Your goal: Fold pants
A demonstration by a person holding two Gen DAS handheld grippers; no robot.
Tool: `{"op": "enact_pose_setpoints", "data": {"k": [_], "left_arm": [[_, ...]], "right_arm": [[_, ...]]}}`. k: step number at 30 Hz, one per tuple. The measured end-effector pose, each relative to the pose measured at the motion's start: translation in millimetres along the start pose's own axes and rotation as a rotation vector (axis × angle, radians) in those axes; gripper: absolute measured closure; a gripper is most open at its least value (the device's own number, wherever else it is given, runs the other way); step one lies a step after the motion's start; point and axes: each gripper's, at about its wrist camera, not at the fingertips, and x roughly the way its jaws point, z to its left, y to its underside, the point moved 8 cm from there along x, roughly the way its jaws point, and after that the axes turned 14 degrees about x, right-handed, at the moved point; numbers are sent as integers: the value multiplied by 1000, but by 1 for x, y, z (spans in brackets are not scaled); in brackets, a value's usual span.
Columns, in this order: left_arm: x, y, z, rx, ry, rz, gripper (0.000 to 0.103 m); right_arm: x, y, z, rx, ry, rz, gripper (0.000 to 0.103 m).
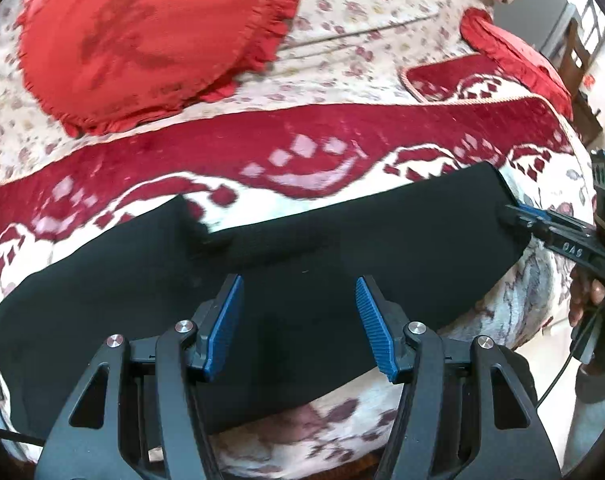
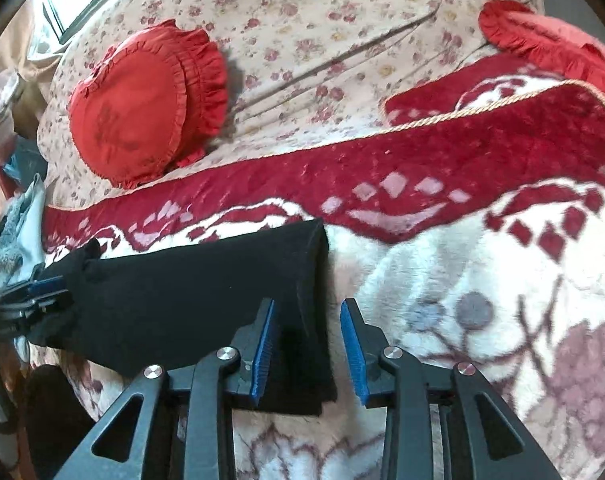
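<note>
Some white marks were seen on the black arm of the right gripper [image 1: 512, 212] in the left wrist view, but they could not be read for sure. No other writing was found.

The black pants [image 1: 262, 288] were laid flat on a bed, on a fluffy blanket [image 1: 342, 144] in dark red and white with diamond shapes and a rope-like gold edge. The pants looked soft and smooth, and were folded into 1 long band with a straight end.

The left gripper [image 1: 298, 320] was held over the middle of the pants. Its 2 fingers [image 1: 222, 328] had blue ribbed pads and were spread wide apart, with nothing pinched between them.

The right gripper [image 2: 308, 344] was placed at the straight end of the pants [image 2: 206, 300]. Its blue ribbed fingers [image 2: 264, 348] were opening. The edge of the cloth was seen between them, but it was not pressed by the pads.

A thin sheet [image 2: 310, 40] with small flowers was spread farther back on the bed. A round red pillow [image 2: 142, 100] with a frilly edge was set on it. A 2nd red frilly pillow [image 2: 550, 44] was seen at the far right.
</note>
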Motion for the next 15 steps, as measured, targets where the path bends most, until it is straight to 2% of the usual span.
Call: {"op": "enact_pose_setpoints", "data": {"k": [1,3,5,8,10,12,15], "left_arm": [[2,-2,-3,7,2,3,45],[4,-7,-11,24,10,4,45],[7,-13,-17,35,20,3,45],[14,-25,-31,29,73,3,45],[20,-33,-43,24,125,7,45],[22,-43,-54,27,153,5,45],[27,-60,-68,45,158,-6,45]], "right_arm": [[2,2,4,-24,8,0,84],[-3,3,7,-75,58,-35,92],[-7,7,3,-61,42,-33,93],[6,18,-12,-22,56,2,92],[3,18,-15,18,30,-24,92],[-10,18,-20,69,-23,-60,87],[-24,22,-28,105,-58,-91,72]]}}
